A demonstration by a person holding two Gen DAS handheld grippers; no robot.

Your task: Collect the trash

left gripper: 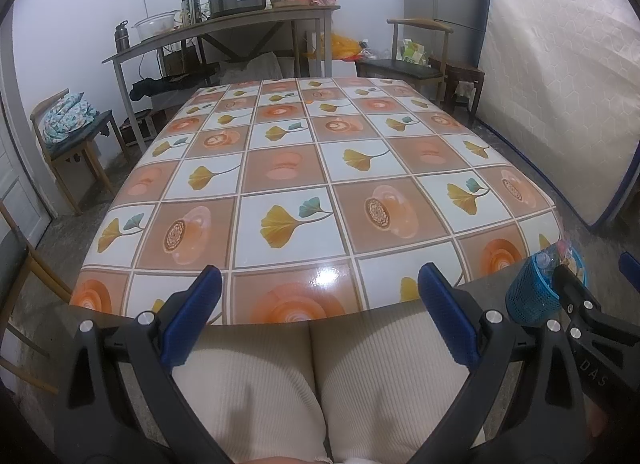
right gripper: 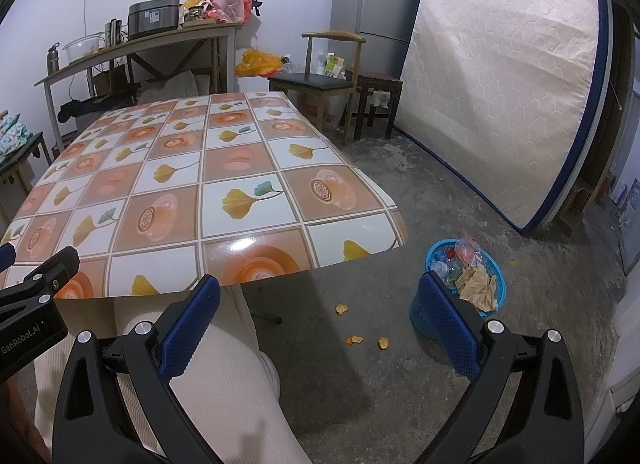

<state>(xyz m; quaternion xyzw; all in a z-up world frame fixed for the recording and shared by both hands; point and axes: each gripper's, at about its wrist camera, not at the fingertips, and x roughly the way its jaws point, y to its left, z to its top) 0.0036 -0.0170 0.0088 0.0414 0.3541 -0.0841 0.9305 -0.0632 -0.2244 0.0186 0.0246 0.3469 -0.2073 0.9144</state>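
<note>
Both the left gripper and right gripper gape empty; the overfull blue basket beside the table corner may spill scraps if nudged.

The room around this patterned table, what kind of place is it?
Probably a lived-in home's dining or storage room: a fridge, a mattress leaning on the wall, and a side table bearing a cooker and bags.
</note>
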